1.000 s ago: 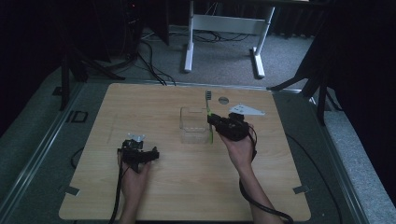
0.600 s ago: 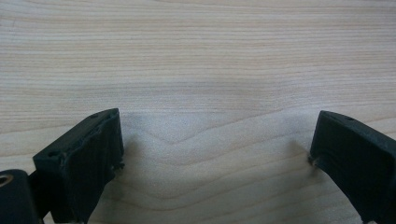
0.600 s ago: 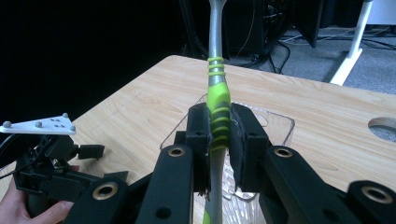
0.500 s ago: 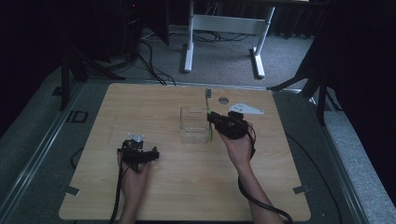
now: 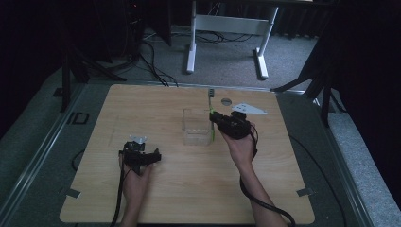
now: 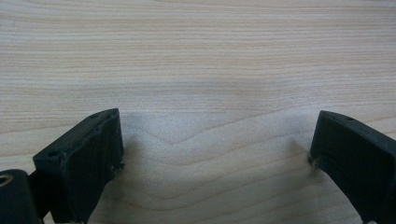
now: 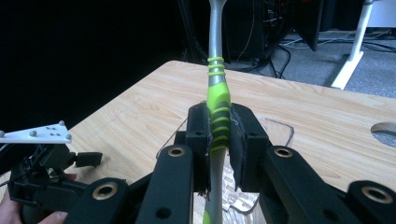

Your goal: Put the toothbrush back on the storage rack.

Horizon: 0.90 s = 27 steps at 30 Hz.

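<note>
Green and grey, the toothbrush (image 7: pixel 218 112) stands upright between the jaws of the right gripper (image 7: pixel 218 135), which pinch its ribbed green grip from both sides. In the high view the toothbrush (image 5: pixel 212 120) hangs at the right-hand edge of a clear plastic container (image 5: pixel 196 126), its head pointing toward the far edge of the table and its green end down beside the container wall; whether it touches the wall I cannot tell. The right gripper (image 5: pixel 218 122) sits just right of that container, near the middle of the wooden table (image 5: pixel 189 198). Well apart, toward the near left, the left gripper (image 5: pixel 156 155) rests low over bare wood, its jaws spread wide with nothing between them.
</note>
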Motion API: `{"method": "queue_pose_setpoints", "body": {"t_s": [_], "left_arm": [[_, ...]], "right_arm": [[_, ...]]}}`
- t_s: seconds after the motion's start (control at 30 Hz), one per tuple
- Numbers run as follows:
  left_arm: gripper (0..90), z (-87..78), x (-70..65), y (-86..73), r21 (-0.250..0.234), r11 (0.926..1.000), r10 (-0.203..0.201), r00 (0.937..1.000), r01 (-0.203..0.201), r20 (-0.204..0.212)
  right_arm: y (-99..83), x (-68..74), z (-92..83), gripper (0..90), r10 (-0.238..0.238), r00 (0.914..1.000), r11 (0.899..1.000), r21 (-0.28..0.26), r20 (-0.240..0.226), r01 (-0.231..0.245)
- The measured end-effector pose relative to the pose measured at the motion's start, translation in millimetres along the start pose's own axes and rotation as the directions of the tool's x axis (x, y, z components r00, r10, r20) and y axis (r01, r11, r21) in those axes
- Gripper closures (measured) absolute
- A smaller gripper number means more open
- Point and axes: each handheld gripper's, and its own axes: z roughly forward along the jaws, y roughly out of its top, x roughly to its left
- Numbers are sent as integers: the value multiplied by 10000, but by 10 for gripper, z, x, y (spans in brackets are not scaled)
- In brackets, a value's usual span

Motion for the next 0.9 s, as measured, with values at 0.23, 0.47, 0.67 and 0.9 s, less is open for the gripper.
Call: {"method": "queue_pose_setpoints", "body": {"t_s": [0.23, 0.47, 0.67, 0.9], "left_arm": [[30, 0, 0, 0, -1, 10000, 0, 10000, 0, -2], [31, 0, 0, 0, -1, 10000, -2, 10000, 2, -3], [31, 1, 0, 0, -5, 10000, -2, 10000, 2, -3], [30, 0, 0, 0, 1, 10000, 0, 10000, 0, -3]], "right_arm": [[2, -2, 17, 790, 2, 10000, 10000, -64, -5, -2], [4, 4, 52, 790, -45, 10000, 9999, -96, -28, 45], [-1, 4, 82, 790, -69, 10000, 9999, -75, -57, 69], [9, 15, 122, 789, -59, 9999, 10000, -77, -112, 58]]}}
